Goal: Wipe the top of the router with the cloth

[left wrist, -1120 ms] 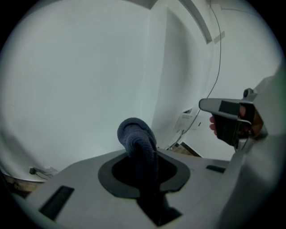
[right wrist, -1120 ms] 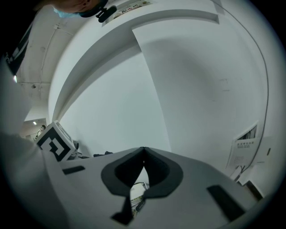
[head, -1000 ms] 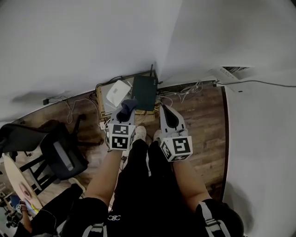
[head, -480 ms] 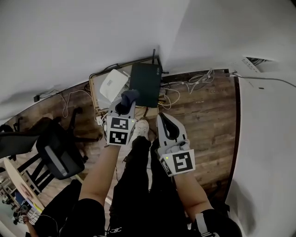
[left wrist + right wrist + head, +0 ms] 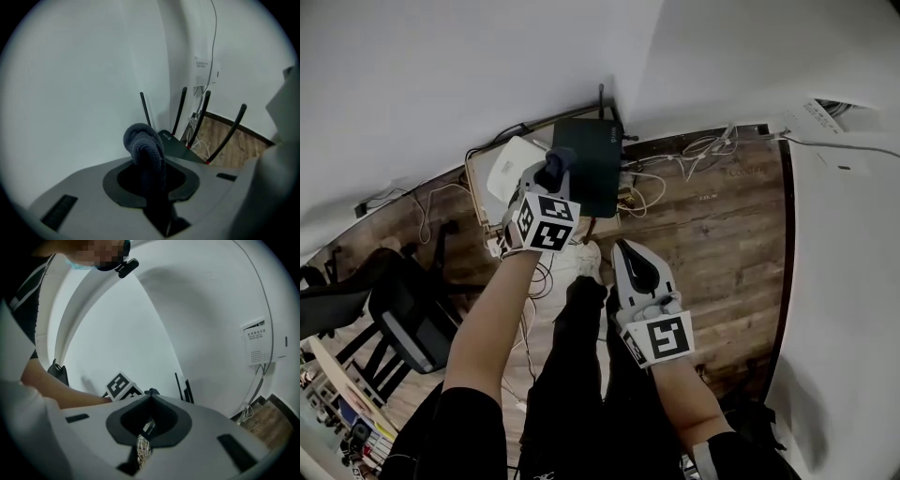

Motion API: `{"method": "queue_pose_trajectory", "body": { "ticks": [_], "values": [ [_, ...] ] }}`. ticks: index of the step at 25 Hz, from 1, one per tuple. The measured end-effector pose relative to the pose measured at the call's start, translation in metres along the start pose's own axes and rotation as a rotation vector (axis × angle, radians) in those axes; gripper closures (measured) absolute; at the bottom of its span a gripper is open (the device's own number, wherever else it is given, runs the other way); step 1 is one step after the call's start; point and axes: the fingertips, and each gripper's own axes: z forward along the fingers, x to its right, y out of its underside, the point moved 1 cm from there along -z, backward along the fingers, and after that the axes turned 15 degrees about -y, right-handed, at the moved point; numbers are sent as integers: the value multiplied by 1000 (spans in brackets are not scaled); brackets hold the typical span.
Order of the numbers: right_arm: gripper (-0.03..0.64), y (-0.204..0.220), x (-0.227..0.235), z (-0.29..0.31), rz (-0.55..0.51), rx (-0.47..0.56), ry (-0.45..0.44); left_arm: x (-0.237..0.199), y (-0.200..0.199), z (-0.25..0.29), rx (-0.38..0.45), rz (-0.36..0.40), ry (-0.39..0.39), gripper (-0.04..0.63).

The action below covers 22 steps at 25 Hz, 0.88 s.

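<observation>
The left tongs (image 5: 551,178) pinch the cloth (image 5: 144,149) just by the router (image 5: 592,167) (4 antennas (image 5: 180,112) up) in the wall corner (image 5: 623,66), a white box (image 5: 508,174) beside it, cables (image 5: 652,183) around; the right tongs (image 5: 620,247) hang closed and empty, well back.

Black trousers (image 5: 581,375), white shoe (image 5: 584,258); left gripper (image 5: 554,169), right gripper (image 5: 622,247): pale grey shells, black-white marker cubes (image 5: 546,225).

Cloth (image 5: 143,145) looks ribbed-knit, router (image 5: 592,173) matt plastic, floor (image 5: 722,225) grained wood.
</observation>
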Motion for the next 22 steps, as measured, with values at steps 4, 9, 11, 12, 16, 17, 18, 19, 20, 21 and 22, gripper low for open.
{"method": "queue_pose_trajectory", "body": {
  "ticks": [4, 9, 11, 12, 16, 17, 18, 19, 20, 21, 22],
  "values": [
    [617, 7, 5, -2, 6, -20, 13, 0, -7, 32, 23, 115, -70, 520],
    [617, 6, 13, -4, -5, -22, 23, 3, -8, 70, -46, 168, -96, 520],
    [617, 8, 18, -7, 5, -24, 33, 6, -6, 81, -81, 174, -105, 522],
    [617, 10, 20, -9, 13, -25, 39, 7, -5, 86, -92, 185, -116, 522],
    [617, 16, 28, -16, 33, -32, 68, 9, 2, 106, -136, 245, -139, 522],
    [617, 17, 28, -17, 36, -35, 72, 6, 3, 109, -141, 250, -153, 522],
    [617, 19, 28, -18, 38, -40, 75, 2, 3, 111, -140, 250, -174, 522],
    [617, 21, 28, -19, 39, -45, 78, -2, 2, 113, -137, 248, -195, 522],
    [617, 23, 28, -20, 40, -49, 81, -4, 2, 115, -137, 248, -212, 522],
    [617, 25, 29, -21, 42, -51, 85, -5, 2, 118, -139, 259, -222, 522],
    [617, 27, 30, -22, 44, -51, 93, -3, 3, 120, -144, 283, -228, 522]
  ]
}}
